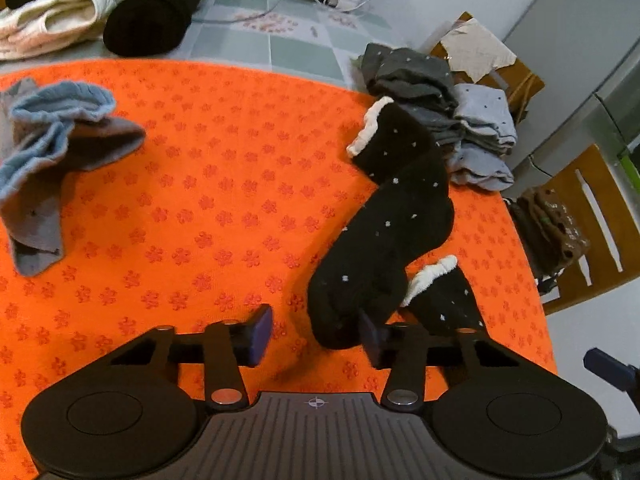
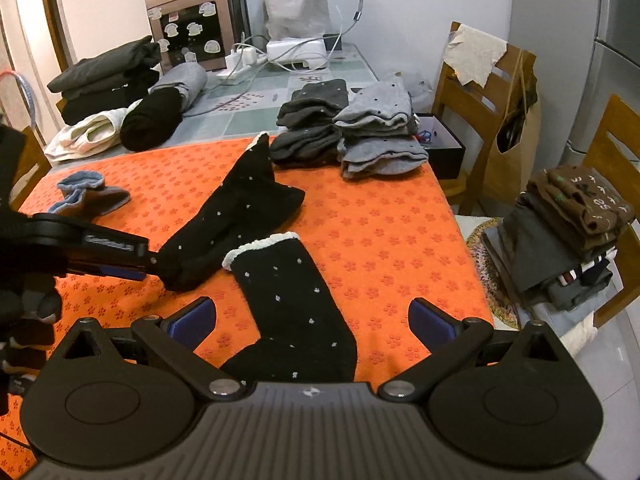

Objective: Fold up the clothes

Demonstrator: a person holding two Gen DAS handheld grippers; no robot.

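Note:
Two black socks with white dots and white cuffs lie on the orange flowered mat (image 1: 208, 200). The longer sock (image 1: 384, 232) runs diagonally; it also shows in the right wrist view (image 2: 232, 224). My left gripper (image 1: 316, 334) is open, its toe end against the right finger; from the right wrist view the left gripper (image 2: 150, 264) touches that toe. The second sock (image 2: 296, 312) lies between the open fingers of my right gripper (image 2: 312, 318), and shows in the left wrist view (image 1: 444, 300).
A loose grey-blue sock pair (image 1: 52, 152) lies at the mat's left. Folded grey socks (image 2: 348, 136) are stacked at the mat's far right corner. Rolled clothes (image 2: 152, 120), cables and an appliance (image 2: 196, 16) stand behind. Wooden chairs (image 2: 484, 92) and a clothes pile (image 2: 568, 240) stand right.

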